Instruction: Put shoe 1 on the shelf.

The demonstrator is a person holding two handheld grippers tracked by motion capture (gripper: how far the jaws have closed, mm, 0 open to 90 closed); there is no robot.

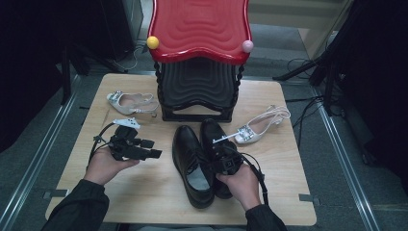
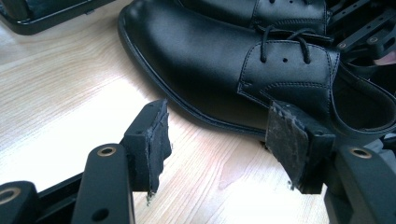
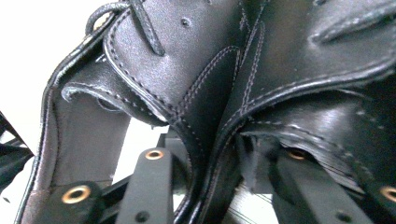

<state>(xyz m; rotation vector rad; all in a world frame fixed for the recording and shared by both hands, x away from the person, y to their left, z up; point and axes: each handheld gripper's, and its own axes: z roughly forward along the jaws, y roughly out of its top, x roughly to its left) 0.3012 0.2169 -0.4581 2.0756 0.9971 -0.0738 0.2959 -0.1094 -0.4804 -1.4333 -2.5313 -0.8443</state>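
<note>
black shoes, a laced pair, lie side by side at the lower centre of the high view on the wooden table, toes pointing up the frame toward the red and black stacked stools. the right gripper sits at the collars where the two shoes touch; in the right gripper view one jaw reaches into the left shoe's opening and the other into the right shoe's, so the two inner walls stand between them, and the jaws look narrowed onto that doubled leather, seemingly pinching both shoes at once. to do this well, i would say the pads should bite below the stitched rim, near the laces, so neither shoe slips free, and any lift should stay level because the soles are heavy. the left gripper hovers with its jaws wide and nothing between them, just beside the left shoe's outer edge in the left gripper view, free to steady a toe. as for containers, each shoe's opening holds nothing but a jaw and a pale insole. two silver sandals lie apart, one at the upper left and one at the right.
</note>
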